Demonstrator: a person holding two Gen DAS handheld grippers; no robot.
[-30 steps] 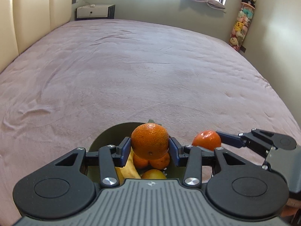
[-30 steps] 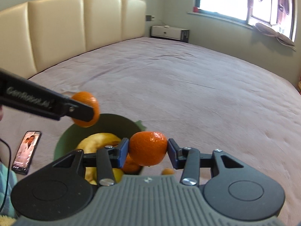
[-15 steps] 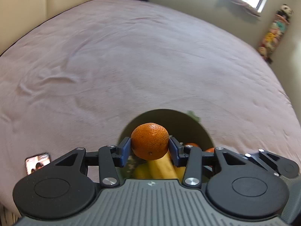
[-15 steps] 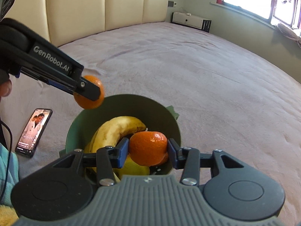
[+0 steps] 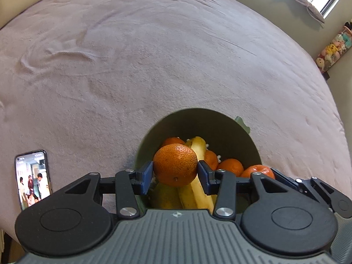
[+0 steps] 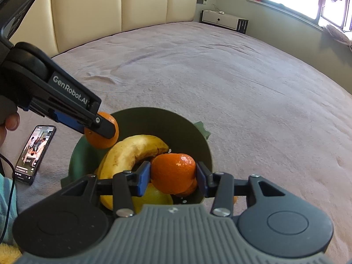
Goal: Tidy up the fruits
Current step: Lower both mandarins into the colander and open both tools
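**Two grippers, each with an orange, above a filled green bowl**

A round, dark green plastic bowl (image 6: 198, 136) sits on a wide bed covered in mauve, softly wrinkled plush fabric (image 6: 242, 77). Inside lie a curved yellow banana with brown speckles (image 6: 132, 151), a smooth yellow fruit (image 6: 154, 198) beneath it and several small oranges (image 5: 231, 166); this heap fills much of the bowl's floor.

The left gripper (image 5: 175, 173) has its blue-padded fingers (image 5: 147, 177) clamped on a round, pebbly-skinned orange (image 5: 175, 165), held over the bowl's left, near rim, just above the banana. The right gripper (image 6: 173, 178) pinches a glossy, slightly flattened mandarin (image 6: 173, 171) between its blue pads, low inside the bowl near the banana's tip; whether it touches the fruit below cannot be told.

In the right wrist view the left gripper's black arm crosses over the bowl's left edge. A slim black smartphone with a lit screen (image 6: 35, 154) lies flat on the fabric left of the bowl, apart from it. Beyond the bowl the bed stretches to a cream padded headboard (image 6: 123, 4).
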